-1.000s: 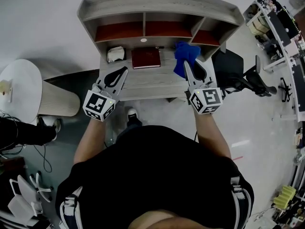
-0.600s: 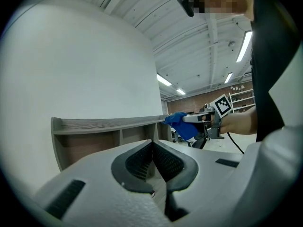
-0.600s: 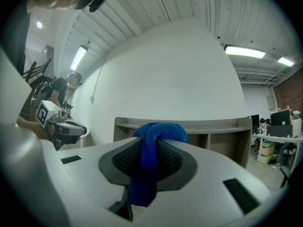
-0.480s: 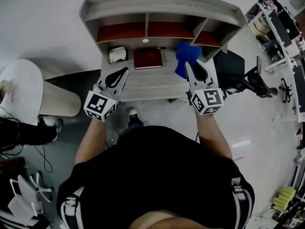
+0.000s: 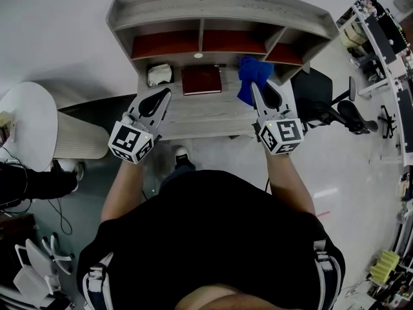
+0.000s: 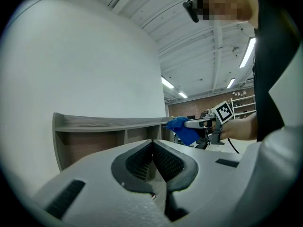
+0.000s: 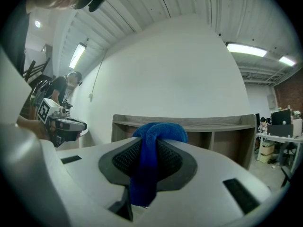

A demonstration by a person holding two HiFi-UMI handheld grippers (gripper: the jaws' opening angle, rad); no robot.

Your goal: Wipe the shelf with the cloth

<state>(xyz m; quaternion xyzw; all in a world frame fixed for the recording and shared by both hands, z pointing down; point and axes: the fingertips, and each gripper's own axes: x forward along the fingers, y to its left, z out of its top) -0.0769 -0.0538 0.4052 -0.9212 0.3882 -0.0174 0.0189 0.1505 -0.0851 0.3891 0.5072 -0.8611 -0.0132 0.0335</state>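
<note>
The grey wooden shelf unit [image 5: 213,8] stands on a desk [image 5: 193,118] against the white wall, with red-backed compartments. A blue cloth [image 5: 251,76] hangs bunched from my right gripper [image 5: 255,86], which is shut on it over the desk's right side, in front of the shelf's right compartment. In the right gripper view the cloth [image 7: 150,162] is pinched between the jaws and drapes down. My left gripper [image 5: 169,94] hovers over the desk's left part, shut with nothing in it; its jaws meet in the left gripper view [image 6: 153,143].
A dark red book [image 5: 200,80] lies on the desk below the middle compartment, and a small white object [image 5: 159,74] sits to its left. A black office chair [image 5: 326,105] stands right of the desk. A white round table [image 5: 29,118] is at the left.
The left gripper has drifted slightly left and back toward me. The right gripper and cloth stay almost in place.
</note>
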